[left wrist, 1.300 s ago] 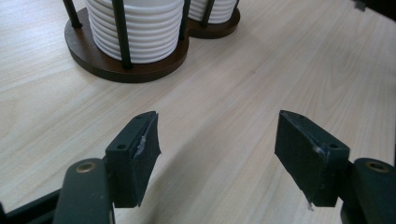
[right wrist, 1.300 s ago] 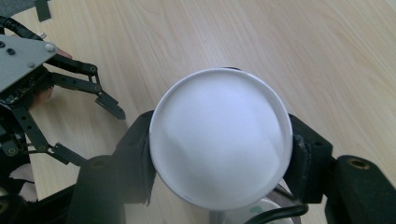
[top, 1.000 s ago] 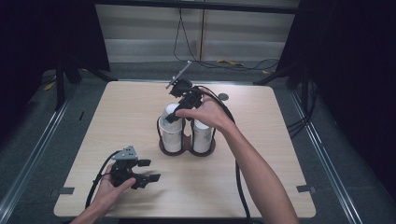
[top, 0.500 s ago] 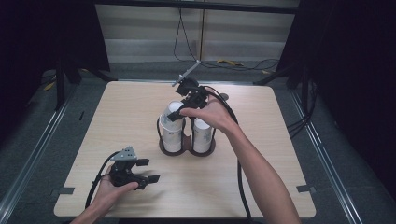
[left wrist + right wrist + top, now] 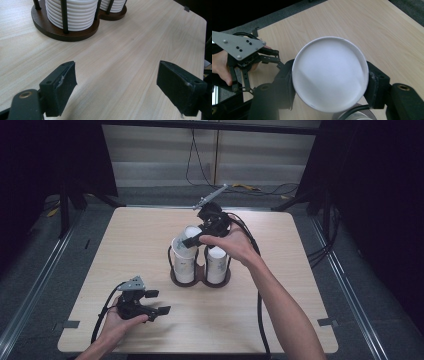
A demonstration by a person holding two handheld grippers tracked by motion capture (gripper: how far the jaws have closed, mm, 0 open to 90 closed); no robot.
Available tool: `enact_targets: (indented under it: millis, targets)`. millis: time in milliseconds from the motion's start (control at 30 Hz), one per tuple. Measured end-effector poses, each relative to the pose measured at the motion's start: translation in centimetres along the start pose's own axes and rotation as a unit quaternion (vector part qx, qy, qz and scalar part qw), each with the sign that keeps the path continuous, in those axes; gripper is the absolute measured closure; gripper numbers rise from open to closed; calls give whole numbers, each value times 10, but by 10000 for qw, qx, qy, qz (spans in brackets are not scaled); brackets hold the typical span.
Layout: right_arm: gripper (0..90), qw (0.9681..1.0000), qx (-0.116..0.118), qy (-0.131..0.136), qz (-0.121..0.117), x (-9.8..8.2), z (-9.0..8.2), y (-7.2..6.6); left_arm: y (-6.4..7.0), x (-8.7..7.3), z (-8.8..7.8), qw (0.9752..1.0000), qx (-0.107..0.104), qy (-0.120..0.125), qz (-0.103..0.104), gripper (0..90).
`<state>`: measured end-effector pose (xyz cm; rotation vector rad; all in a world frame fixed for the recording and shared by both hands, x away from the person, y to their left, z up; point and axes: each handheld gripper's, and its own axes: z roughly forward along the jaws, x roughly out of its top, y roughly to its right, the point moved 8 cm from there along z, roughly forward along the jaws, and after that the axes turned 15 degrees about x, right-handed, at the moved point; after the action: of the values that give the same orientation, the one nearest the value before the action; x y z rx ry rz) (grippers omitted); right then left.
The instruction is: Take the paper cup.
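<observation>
The white paper cup (image 5: 329, 73) sits clamped between your right gripper's (image 5: 192, 241) two pads, one on each side of its wall, its open mouth facing the camera, tilted above the left stack of cups (image 5: 183, 265) in the wooden holder (image 5: 200, 281). Your right hand (image 5: 235, 242) reaches in over the holder. Your left gripper (image 5: 156, 302) lies low on the table (image 5: 280, 295), well apart from the holder. Its jaws have just been opening and now stand wide, nothing between them.

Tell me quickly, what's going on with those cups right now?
Right tongs shut on top cup, lifting it off left stack. Left tongs just opened, empty, low over table. Nothing in the way.
</observation>
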<state>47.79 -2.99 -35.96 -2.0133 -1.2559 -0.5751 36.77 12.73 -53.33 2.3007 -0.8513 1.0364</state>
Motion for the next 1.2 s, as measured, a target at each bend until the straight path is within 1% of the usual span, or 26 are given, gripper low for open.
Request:
enact_targets:
  millis: [133, 167, 200, 333, 367, 467, 533, 567, 600, 733, 833, 900, 1033, 1100, 1167, 1200]
  targets:
    - [372, 9999, 17, 122, -10, -4, -5, -3, -1, 0, 1, 10000, -19, 3, -57, 159]
    - [371, 9999, 32, 143, 20, -5, -6, -3, 0, 0, 1, 10000, -17, -4, -55, 159]
    - [372, 9998, 42, 168, 46, -7, -7, -3, -1, 0, 1, 10000, 10, -32, -48, 159]
    - [372, 9996, 28, 275, 87, -12, -13, -6, 3, 2, 1, 10000, -49, -3, 13, 159]
    - [372, 9995, 27, 314, 45, -12, -15, -6, 4, 2, 1, 10000, -58, -15, 33, 159]
    - [372, 9991, 28, 422, 67, -16, -21, -10, 7, 2, 1, 9999, -127, -1, 10, 160]
    - [372, 9989, 30, 463, 55, -19, -22, -13, 9, 3, 0, 9996, -271, 6, -91, 160]
    - [372, 9988, 39, 483, 44, -21, -23, -13, 10, 4, 0, 9995, -315, 7, -94, 161]
    - [372, 9989, 44, 471, 50, -23, -24, -14, 10, 4, 1, 9996, -266, -7, -27, 164]
    - [372, 9988, 59, 475, 73, -32, -27, -17, 12, 8, 1, 9997, -260, 41, 1, 164]
    - [372, 9986, 60, 513, 74, -39, -29, -20, 13, 11, 1, 9996, -252, 100, 6, 164]
    - [373, 9982, 78, 584, 89, -42, -29, -21, 13, 12, 2, 9997, -234, 96, 55, 164]
    - [373, 9978, 110, 650, 71, -50, -28, -26, 15, 15, 3, 9997, -208, 111, 111, 165]
    - [373, 9976, 134, 674, 65, -54, -26, -29, 16, 19, 1, 9995, -198, 213, 121, 165]
    - [373, 9974, 145, 703, 57, -57, -24, -30, 16, 23, 0, 9995, -180, 222, 162, 167]
    - [373, 9973, 148, 716, 54, -59, -23, -31, 17, 25, 0, 9994, -185, 252, 144, 167]
